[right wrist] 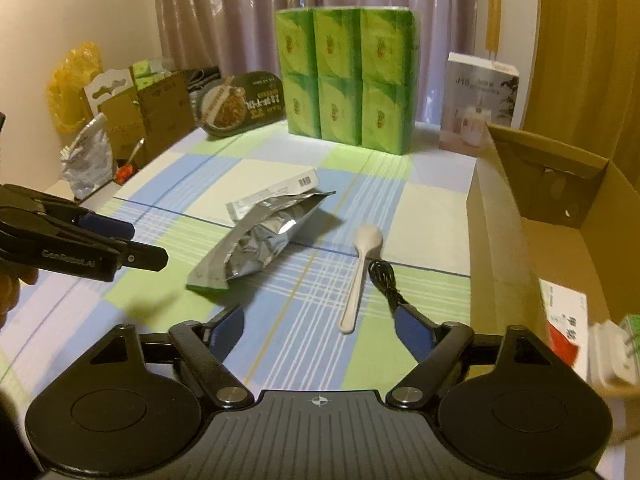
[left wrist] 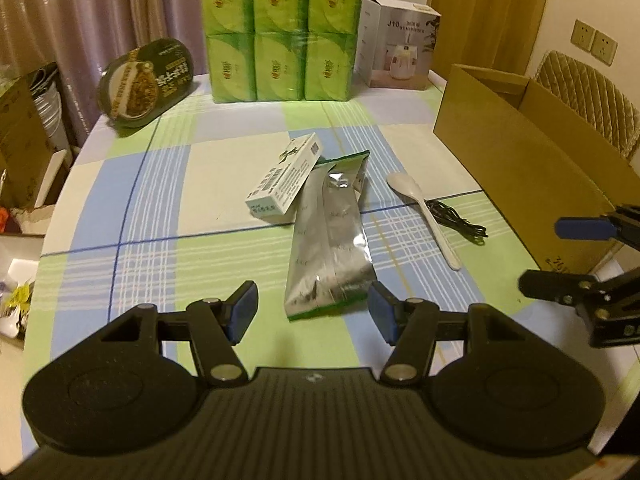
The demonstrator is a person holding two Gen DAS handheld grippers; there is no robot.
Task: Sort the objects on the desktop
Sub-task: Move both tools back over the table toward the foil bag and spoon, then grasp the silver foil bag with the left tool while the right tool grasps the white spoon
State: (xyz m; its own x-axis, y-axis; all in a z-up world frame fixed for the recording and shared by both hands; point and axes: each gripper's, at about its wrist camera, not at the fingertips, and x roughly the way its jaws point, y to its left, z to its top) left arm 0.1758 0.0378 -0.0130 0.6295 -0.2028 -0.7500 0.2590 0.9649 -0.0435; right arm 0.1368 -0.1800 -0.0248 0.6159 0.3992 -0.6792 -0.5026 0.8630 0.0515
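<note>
Now both hand-held grippers are hovering, jaws apart, over a checked tabletop.
Left hand-held gripper is gaping empty just before a silver pouch; right hand-held gripper is gaping near a white spoon and black cord; a white carton is lying farther back, beside a cardboard box.

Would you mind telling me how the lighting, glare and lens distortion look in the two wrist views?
Left wrist view: warm, dim indoor light; glare patches on the silver foil pouch; the fisheye bows the table edge and darkens the corners. Right wrist view: same yellowish cast; crumpled highlights on the pouch; the cardboard box wall curves, and the items inside it at the right edge look soft and smeared.
</note>
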